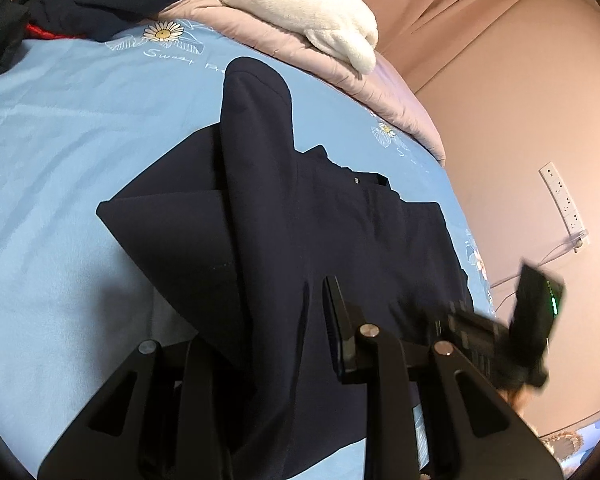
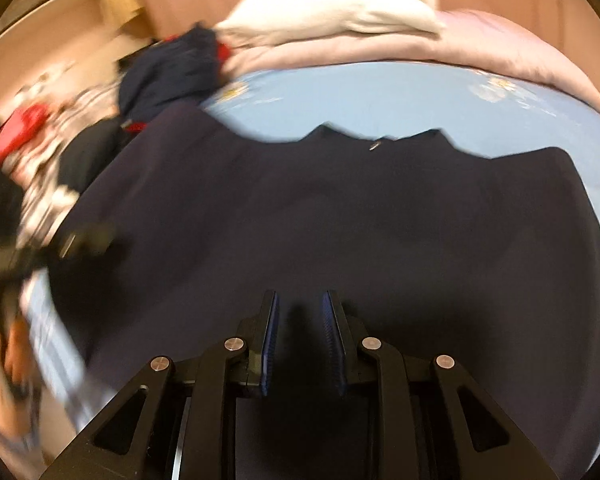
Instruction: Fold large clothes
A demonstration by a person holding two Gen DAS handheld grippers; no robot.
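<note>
A large dark navy garment lies spread on the light blue bedsheet, collar toward the far side. In the left wrist view a fold of it hangs raised between my left gripper's fingers; the right finger shows and the left one is hidden by cloth. The right gripper shows blurred at the garment's right edge. In the right wrist view the garment fills the middle, and my right gripper hovers over it with its jaws apart and nothing between them. The left gripper is a blur at the left.
A white plush blanket lies on a folded pink quilt at the bed's far end. A pile of dark and red clothes sits at the far left. A pink wall with a power strip lies right of the bed.
</note>
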